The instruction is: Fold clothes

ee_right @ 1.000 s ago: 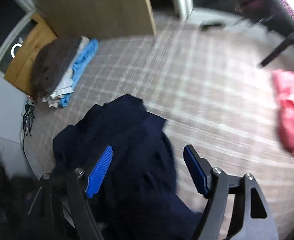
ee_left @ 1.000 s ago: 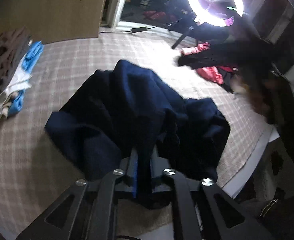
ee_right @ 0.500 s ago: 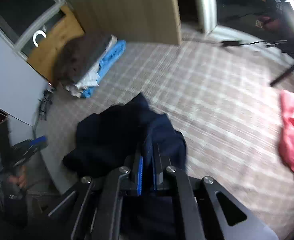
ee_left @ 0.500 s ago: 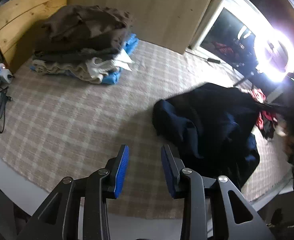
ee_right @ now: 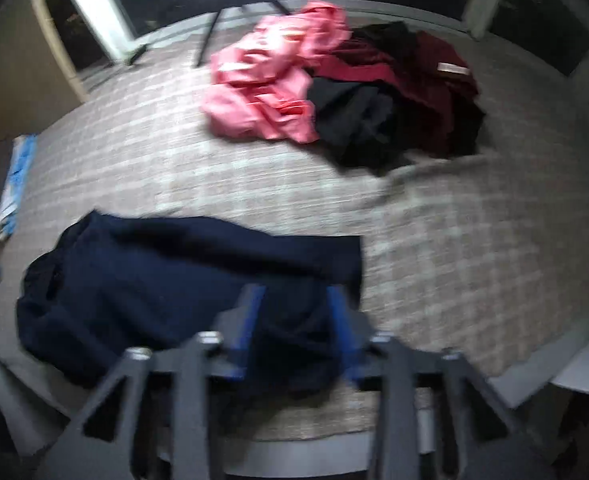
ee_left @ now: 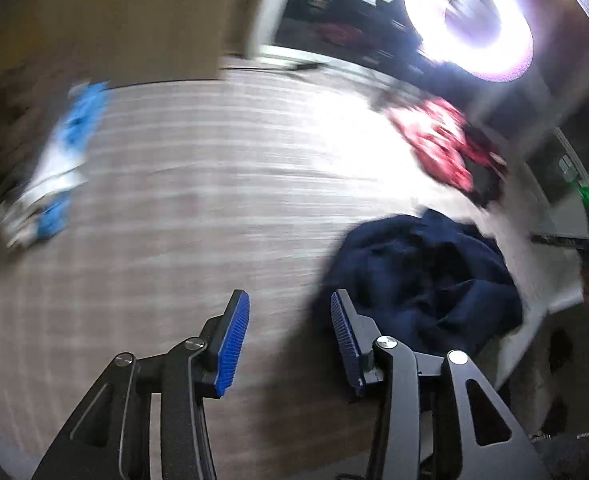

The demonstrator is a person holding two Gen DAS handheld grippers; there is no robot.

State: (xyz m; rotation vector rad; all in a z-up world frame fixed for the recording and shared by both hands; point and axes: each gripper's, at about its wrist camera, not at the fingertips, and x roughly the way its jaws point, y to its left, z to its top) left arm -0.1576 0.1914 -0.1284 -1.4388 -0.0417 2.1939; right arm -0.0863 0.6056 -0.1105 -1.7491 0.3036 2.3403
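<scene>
A navy garment (ee_right: 166,276) lies stretched out sideways on the checked bed cover (ee_right: 454,264). My right gripper (ee_right: 294,320) hovers over its right end. Its jaws are opening, with navy cloth lying between and under the blue pads (ee_right: 250,320), which do not press on it. In the blurred left wrist view the same navy garment (ee_left: 422,280) is bunched at the right. My left gripper (ee_left: 290,340) is left of it over the bare cover (ee_left: 214,208). Its jaws are opening too, and nothing is between them.
Pink (ee_right: 266,88), dark red (ee_right: 426,72) and black (ee_right: 354,120) clothes lie heaped at the far side. A folded stack with blue and white layers (ee_left: 58,160) sits at the left. A ring light (ee_left: 470,28) glares beyond the bed. The bed edge (ee_right: 534,384) runs close on the right.
The left gripper let go of the navy garment and swung off to its left. The right gripper shut on the garment, carried it sideways so it stretched out, then opened.
</scene>
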